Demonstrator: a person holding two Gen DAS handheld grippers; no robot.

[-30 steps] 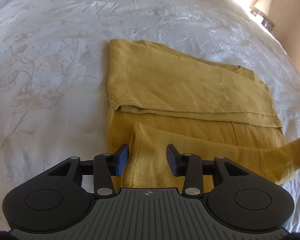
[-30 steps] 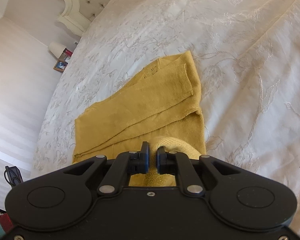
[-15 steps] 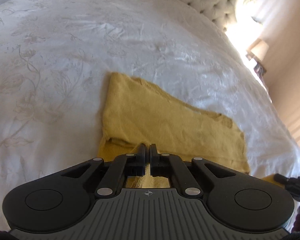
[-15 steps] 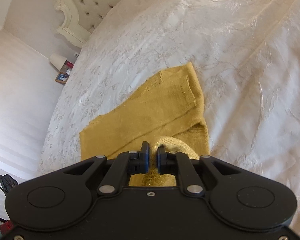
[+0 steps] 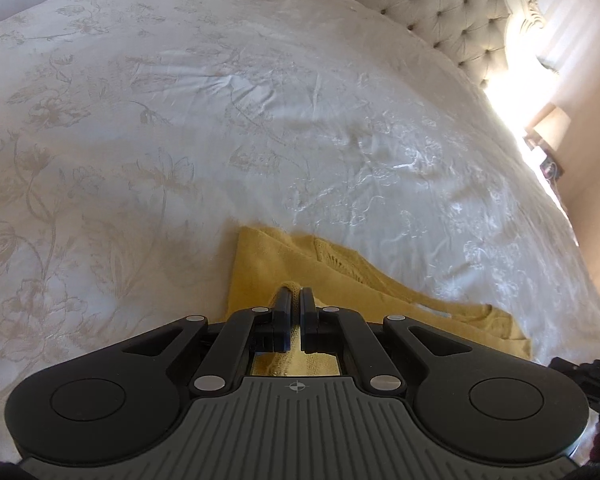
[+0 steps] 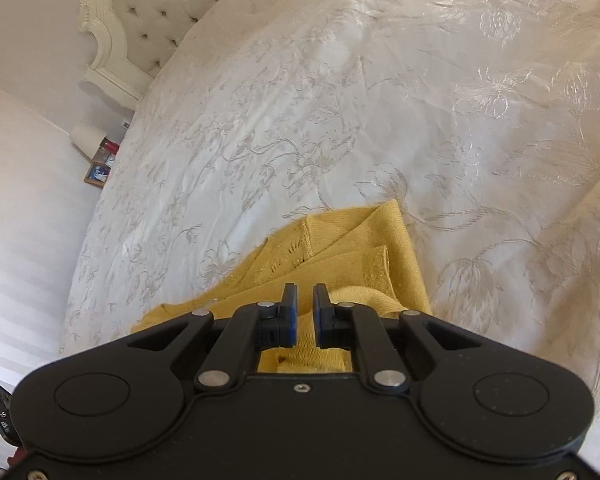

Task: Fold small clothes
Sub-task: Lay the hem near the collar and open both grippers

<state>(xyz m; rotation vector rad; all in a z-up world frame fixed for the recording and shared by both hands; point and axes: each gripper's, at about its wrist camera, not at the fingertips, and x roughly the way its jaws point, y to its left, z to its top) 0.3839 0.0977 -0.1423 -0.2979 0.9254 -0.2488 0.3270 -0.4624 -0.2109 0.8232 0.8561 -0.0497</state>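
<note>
A mustard yellow knit sweater (image 5: pixel 340 284) lies partly folded on the white bedspread (image 5: pixel 220 120). My left gripper (image 5: pixel 296 294) is shut on a pinch of its fabric, which shows between and below the pads, and holds it over the sweater's folded part. In the right wrist view the sweater (image 6: pixel 340 240) lies just ahead. My right gripper (image 6: pixel 305 294) has a fold of the knit between its narrow-set pads, bulging out beside the right finger; its jaws are opening. The near part of the sweater is hidden under both grippers.
The floral white bedspread (image 6: pixel 380 100) spreads far around the sweater. A tufted cream headboard (image 5: pixel 440 4) stands at the bed's far end. A bedside lamp (image 5: pixel 548 126) is at the right and another lamp (image 6: pixel 86 138) at the left.
My left gripper closed on the yellow fabric and carried it forward over the sweater. The right gripper also moved forward with its fold, so less of the sweater shows ahead.
</note>
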